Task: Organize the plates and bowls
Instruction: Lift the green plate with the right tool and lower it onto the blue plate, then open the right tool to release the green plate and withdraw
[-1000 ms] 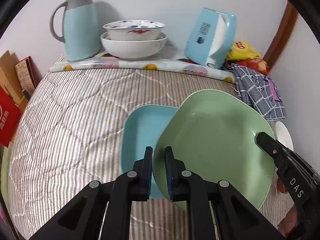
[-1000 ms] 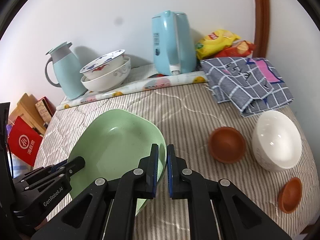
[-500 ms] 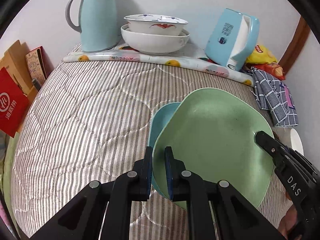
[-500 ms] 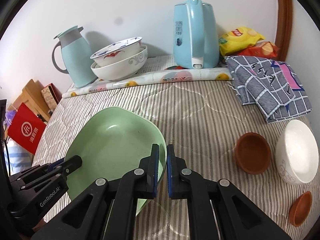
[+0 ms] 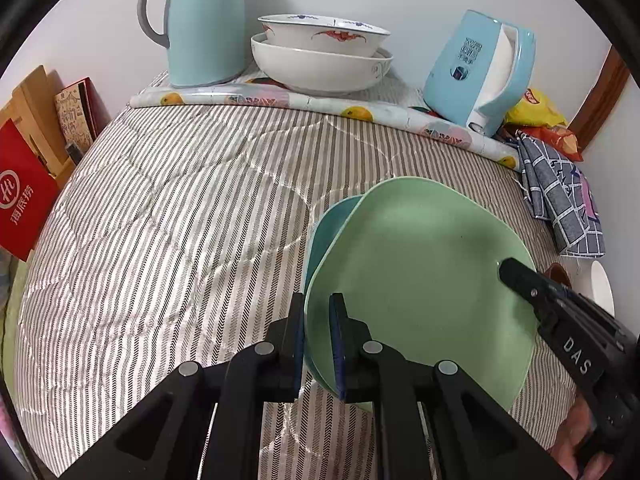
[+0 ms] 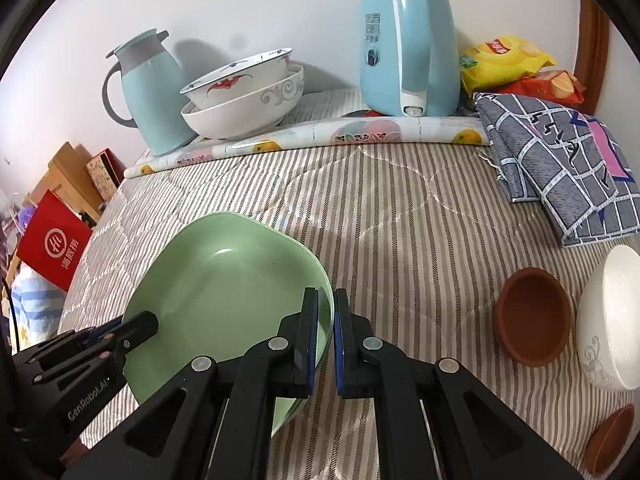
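Observation:
A green plate [image 5: 420, 280] lies almost fully over a blue plate [image 5: 326, 228] on the striped cloth. My left gripper [image 5: 317, 316] is shut on the green plate's near left rim. My right gripper [image 6: 327, 312] is shut on its right rim [image 6: 324, 280]; the right gripper also shows in the left wrist view [image 5: 516, 272]. Only a sliver of the blue plate shows at the left. Two stacked white bowls [image 5: 320, 60] stand at the back. A white bowl [image 6: 610, 316] and two brown bowls [image 6: 532, 316] [image 6: 612, 440] sit to the right.
A teal thermos jug [image 5: 204, 24] and a blue kettle [image 5: 480, 68] stand at the back on a fruit-print mat [image 5: 304, 100]. A checked cloth [image 6: 560, 160] and snack bags [image 6: 504, 60] lie at the back right. Red and brown boxes [image 5: 28, 196] stand off the left edge.
The green plate, held by both grippers, has slid left over the blue plate and now covers nearly all of it. Both cameras have moved closer to the back of the table.

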The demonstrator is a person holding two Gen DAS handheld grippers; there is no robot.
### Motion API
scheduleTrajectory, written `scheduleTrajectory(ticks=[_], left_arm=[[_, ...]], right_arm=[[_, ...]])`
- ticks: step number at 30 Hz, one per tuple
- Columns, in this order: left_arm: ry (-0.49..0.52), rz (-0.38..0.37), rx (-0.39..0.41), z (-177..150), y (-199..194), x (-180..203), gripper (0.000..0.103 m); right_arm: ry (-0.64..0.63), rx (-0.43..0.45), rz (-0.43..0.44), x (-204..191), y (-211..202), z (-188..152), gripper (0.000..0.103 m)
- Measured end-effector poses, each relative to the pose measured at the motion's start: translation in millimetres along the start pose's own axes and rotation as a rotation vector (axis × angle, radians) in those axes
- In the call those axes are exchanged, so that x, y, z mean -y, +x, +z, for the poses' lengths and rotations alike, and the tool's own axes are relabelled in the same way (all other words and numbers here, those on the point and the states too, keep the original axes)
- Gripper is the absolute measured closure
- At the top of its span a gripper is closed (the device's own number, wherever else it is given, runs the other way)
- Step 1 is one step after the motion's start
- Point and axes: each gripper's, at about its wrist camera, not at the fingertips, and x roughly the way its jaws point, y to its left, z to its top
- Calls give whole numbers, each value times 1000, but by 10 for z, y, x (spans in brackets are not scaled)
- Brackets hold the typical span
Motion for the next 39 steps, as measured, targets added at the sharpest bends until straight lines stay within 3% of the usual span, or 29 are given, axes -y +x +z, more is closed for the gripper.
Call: scheduleTrajectory(ticks=[18, 22, 27, 29, 33, 37, 39], left_arm=[[33, -11, -17, -26, -2, 7, 91], [22, -31, -16, -39, -3, -30, 77], [29, -31, 0, -51, -64, -8, 73], [38, -31, 10, -56, -104, 21, 64], [52, -41, 20, -83, -179, 108, 64], [69, -58, 27, -128, -258, 246, 64], [83, -66, 34, -160, -304, 343, 64]], right_arm=[[-43, -14, 9, -35, 261, 153, 91], [-27, -7, 13, -12, 221, 164, 67], [-8, 19, -6, 90, 65, 118, 67], [4, 20, -13, 152, 0, 80, 66], [20, 27, -35, 279, -163, -42, 64], [43, 49, -78, 435, -370, -195, 52], [67, 71, -116, 553, -524, -288, 51]])
